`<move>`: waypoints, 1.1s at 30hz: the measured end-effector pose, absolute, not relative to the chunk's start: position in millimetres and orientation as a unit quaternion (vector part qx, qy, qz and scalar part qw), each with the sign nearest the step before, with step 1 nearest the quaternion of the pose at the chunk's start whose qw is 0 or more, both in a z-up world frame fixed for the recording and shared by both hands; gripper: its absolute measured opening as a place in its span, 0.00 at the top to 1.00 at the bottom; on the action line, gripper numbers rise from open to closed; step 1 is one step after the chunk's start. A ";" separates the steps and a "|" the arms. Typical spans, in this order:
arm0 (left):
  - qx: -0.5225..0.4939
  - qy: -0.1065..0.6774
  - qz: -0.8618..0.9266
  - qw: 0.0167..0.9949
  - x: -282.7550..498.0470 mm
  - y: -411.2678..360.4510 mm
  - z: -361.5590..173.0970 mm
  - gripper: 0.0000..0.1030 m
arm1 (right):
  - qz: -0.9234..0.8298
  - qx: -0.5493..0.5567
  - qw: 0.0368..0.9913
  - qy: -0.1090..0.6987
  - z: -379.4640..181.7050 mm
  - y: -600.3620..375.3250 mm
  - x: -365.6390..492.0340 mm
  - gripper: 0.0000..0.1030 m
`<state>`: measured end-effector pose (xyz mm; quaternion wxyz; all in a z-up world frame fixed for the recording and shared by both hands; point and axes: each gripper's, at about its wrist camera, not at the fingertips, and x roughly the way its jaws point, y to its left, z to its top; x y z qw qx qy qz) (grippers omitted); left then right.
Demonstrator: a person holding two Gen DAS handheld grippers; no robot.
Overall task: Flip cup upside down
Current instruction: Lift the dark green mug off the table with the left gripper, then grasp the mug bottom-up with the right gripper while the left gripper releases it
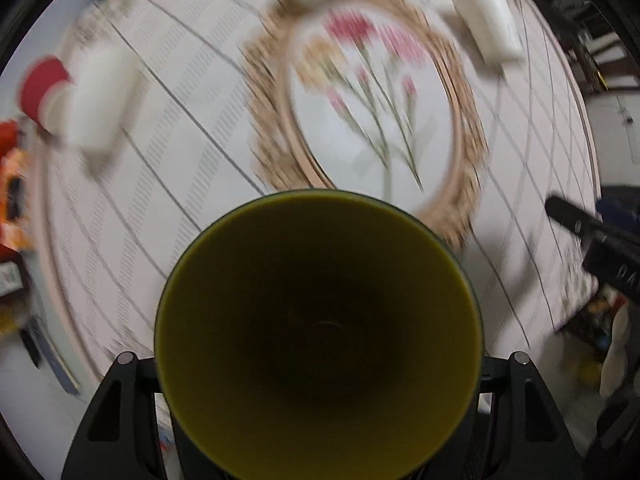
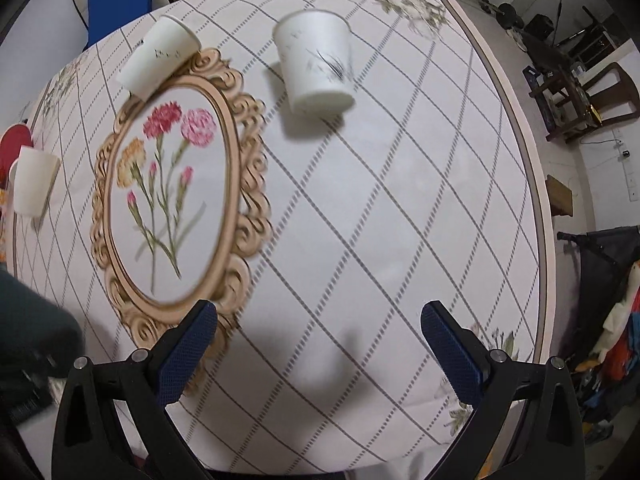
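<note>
Left wrist view, motion-blurred: a smooth olive-green cup (image 1: pixel 318 332) fills the lower frame, its round mouth facing the camera, clamped between the arms of the left gripper (image 1: pixel 320 364), above a checked tablecloth (image 1: pixel 168 152) with a printed floral oval. Right wrist view: the right gripper (image 2: pixel 319 320) stands wide apart, its blue textured pads (image 2: pixel 188 350) holding nothing, above open cloth. White paper cups (image 2: pixel 316 62) stand further off; the table edge (image 2: pixel 536 184) curves at right.
</note>
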<state>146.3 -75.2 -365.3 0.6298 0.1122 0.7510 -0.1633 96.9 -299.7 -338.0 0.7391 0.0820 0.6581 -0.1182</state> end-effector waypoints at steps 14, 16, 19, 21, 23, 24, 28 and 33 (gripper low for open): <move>0.126 0.785 -0.139 0.590 165.5 -124.4 -417.5 0.35 | -0.123 0.081 0.730 0.667 -346.1 -321.5 72.9 0.00; 0.128 0.782 -0.136 0.595 172.2 -128.8 -419.0 0.36 | -0.126 0.082 0.729 0.668 -346.9 -323.9 76.8 0.00; 0.122 0.781 -0.134 0.598 178.5 -132.2 -421.6 0.36 | -0.133 0.080 0.727 0.669 -349.7 -326.2 82.7 0.00; 0.117 0.782 -0.133 0.598 182.4 -132.4 -422.3 0.36 | -0.135 0.081 0.725 0.671 -351.4 -326.6 86.7 0.00; 0.110 0.782 -0.132 0.599 187.1 -139.9 -421.2 0.36 | -0.137 0.081 0.722 0.673 -353.5 -326.3 90.5 0.00; 0.106 0.783 -0.132 0.598 187.1 -143.6 -422.1 0.36 | -0.138 0.080 0.721 0.674 -354.5 -325.8 92.4 0.00; 0.094 0.788 -0.130 0.595 198.4 -141.1 -424.9 0.36 | -0.138 0.074 0.719 0.678 -356.6 -321.5 97.0 0.00; 0.062 0.790 -0.126 0.597 190.7 -122.5 -427.7 0.36 | -0.134 0.067 0.717 0.680 -357.5 -315.6 101.5 0.00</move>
